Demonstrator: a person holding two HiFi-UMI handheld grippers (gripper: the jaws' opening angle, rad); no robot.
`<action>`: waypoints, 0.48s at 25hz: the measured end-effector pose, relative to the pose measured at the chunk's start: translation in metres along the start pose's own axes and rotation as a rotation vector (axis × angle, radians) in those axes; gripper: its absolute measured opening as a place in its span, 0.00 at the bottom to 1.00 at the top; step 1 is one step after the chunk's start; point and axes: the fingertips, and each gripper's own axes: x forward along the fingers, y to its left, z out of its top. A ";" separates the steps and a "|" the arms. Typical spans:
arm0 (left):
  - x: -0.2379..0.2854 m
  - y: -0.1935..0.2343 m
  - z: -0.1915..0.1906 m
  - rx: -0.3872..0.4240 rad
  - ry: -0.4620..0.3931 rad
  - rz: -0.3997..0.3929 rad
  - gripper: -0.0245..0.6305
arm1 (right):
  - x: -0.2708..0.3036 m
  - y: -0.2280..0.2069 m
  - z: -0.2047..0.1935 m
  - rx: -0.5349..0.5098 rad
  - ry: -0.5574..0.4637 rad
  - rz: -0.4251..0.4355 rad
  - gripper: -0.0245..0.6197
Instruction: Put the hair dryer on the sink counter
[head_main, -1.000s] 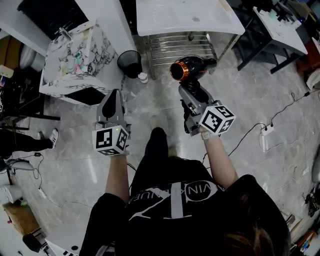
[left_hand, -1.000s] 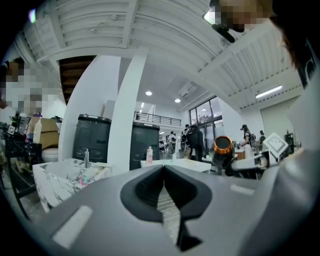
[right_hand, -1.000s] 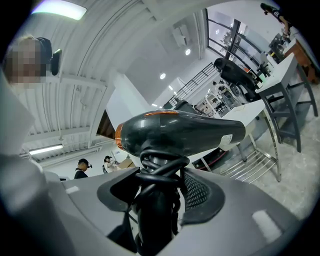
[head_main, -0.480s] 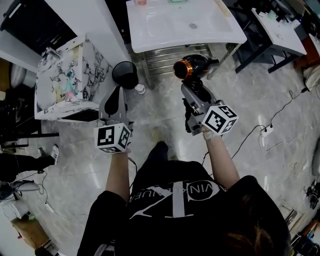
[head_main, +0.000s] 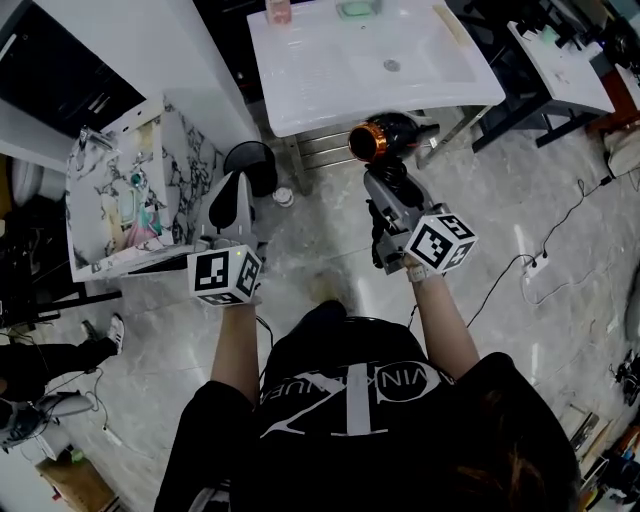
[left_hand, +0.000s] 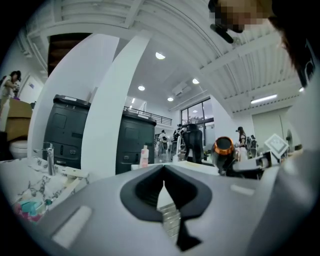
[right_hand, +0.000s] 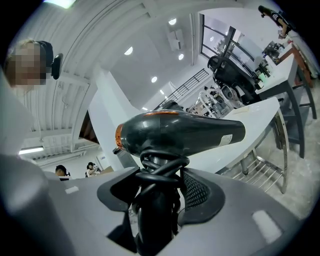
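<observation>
While the left tongs (left_hand: 164, 192) sit pressed together, the right tongs (head_main: 386, 183) pinch the hair dryer (head_main: 386, 138) by its handle.

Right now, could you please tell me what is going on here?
A person holds a gripper in each hand. The right gripper is shut on the handle of a black hair dryer, with the cord wound round the handle. The dryer is at the front edge of the white sink counter, not yet set on it. The left gripper is shut and empty.
</observation>
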 end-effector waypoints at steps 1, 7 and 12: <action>0.006 0.005 0.001 0.001 -0.002 -0.002 0.04 | 0.007 -0.001 0.002 0.001 -0.005 -0.003 0.44; 0.027 0.034 0.004 -0.013 -0.012 0.008 0.04 | 0.041 -0.001 0.010 -0.007 -0.009 -0.012 0.44; 0.036 0.054 -0.001 -0.036 -0.012 0.041 0.04 | 0.064 -0.001 0.016 -0.029 0.009 0.005 0.44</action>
